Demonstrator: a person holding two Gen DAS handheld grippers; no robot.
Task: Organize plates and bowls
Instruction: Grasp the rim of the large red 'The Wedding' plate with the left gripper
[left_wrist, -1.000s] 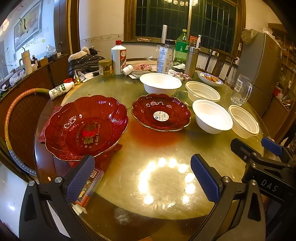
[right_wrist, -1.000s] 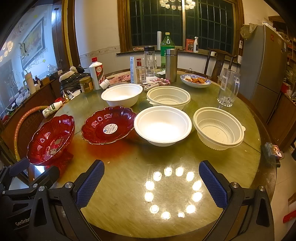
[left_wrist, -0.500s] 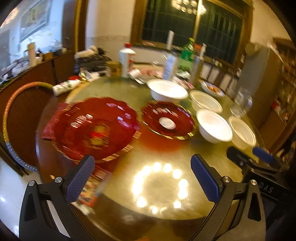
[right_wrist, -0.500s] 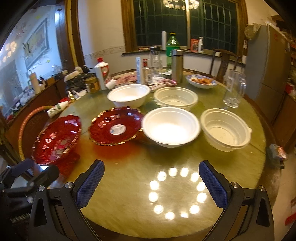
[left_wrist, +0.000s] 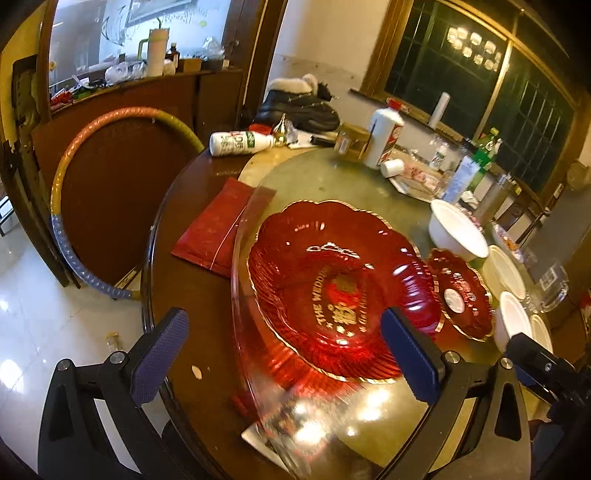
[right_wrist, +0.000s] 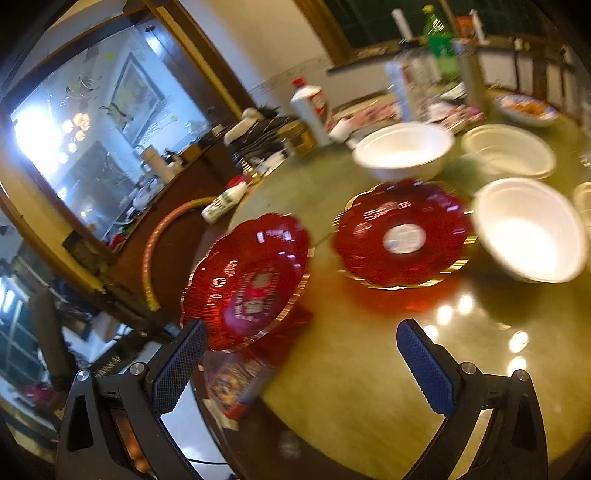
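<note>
Left gripper (left_wrist: 284, 354) w/ jaws spread wide, empty, hovering over the near rim of the large red plate (left_wrist: 332, 291) at the table (left_wrist: 207, 317) edge. Right gripper (right_wrist: 303, 365) equally wide, holding nothing, above bare tabletop. Smaller red plate (right_wrist: 402, 236) sits just beside the large one; white bowls (right_wrist: 532, 229) beyond. Left view alone shows a red packet (left_wrist: 218, 229) & gold lettering on the large plate; right view is blurred but shows a far food dish (right_wrist: 526, 109).

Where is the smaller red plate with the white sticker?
In the right wrist view, the smaller red plate sits mid-table, between the large red plate and a white bowl.
</note>
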